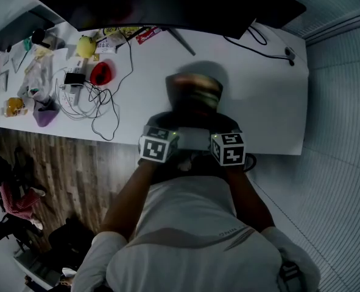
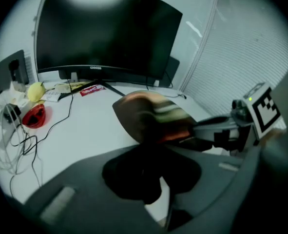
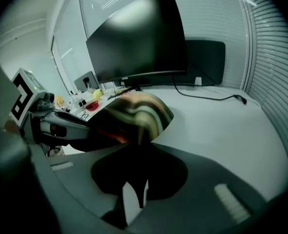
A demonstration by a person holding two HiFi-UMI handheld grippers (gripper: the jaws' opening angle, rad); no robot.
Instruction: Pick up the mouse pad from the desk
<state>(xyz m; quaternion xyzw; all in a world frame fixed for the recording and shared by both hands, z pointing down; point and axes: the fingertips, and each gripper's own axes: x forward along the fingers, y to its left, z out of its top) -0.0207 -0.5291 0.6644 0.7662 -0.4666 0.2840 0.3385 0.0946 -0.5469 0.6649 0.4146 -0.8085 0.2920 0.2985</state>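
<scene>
The mouse pad (image 1: pixel 195 92), printed in dark, orange and green bands, is tilted up off the white desk (image 1: pixel 265 108) with its near edge raised. My left gripper (image 1: pixel 166 131) and right gripper (image 1: pixel 221 132) stand side by side at that near edge, each shut on the pad. In the left gripper view the pad (image 2: pixel 151 115) rises out of my left gripper (image 2: pixel 151 152), with the right gripper's fingers (image 2: pixel 217 128) beside it. In the right gripper view the pad (image 3: pixel 136 112) runs into my right gripper (image 3: pixel 134 155).
A large dark monitor (image 1: pixel 167 5) stands at the back of the desk. To the left lie tangled cables (image 1: pixel 88 102), a red object (image 1: pixel 100 73), a yellow object (image 1: pixel 85 45) and a purple cup (image 1: pixel 44 113). A black cable (image 1: pixel 259 48) runs at the back right.
</scene>
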